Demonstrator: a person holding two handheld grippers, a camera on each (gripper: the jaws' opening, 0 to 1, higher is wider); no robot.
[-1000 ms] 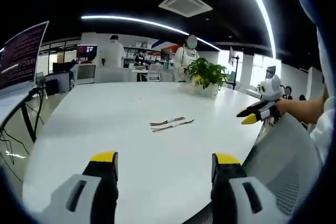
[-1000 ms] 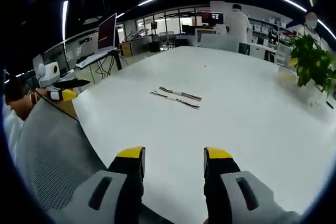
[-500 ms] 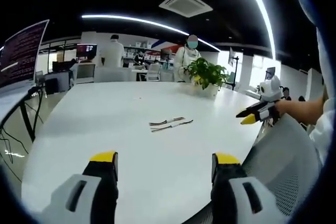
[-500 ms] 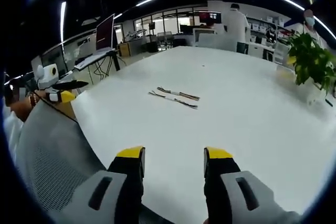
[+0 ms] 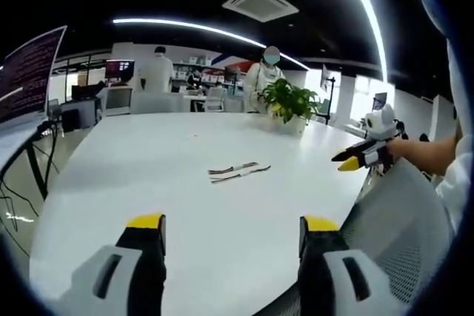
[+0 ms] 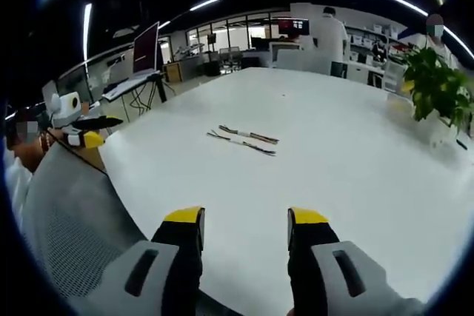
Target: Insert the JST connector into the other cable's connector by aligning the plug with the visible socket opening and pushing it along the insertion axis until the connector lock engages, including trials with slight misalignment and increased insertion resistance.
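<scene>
Two cables (image 5: pixel 238 172) (image 6: pixel 242 140), perhaps touching, are seen on the white table (image 5: pixel 148 175) (image 6: pixel 348 146), well ahead of both grippers (image 5: pixel 229 229) (image 6: pixel 244 220), which are held wide apart and empty.

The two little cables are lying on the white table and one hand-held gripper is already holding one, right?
Not quite. The two cables do lie on the white table, but neither hand-held gripper holds one. In the right gripper view, the right gripper is open and empty, well short of them.

Black jaws tipped in yellow are carried by each gripper (image 5: pixel 229 229), on grey housings. A white sleeve (image 5: pixel 453 175) is worn.
</scene>
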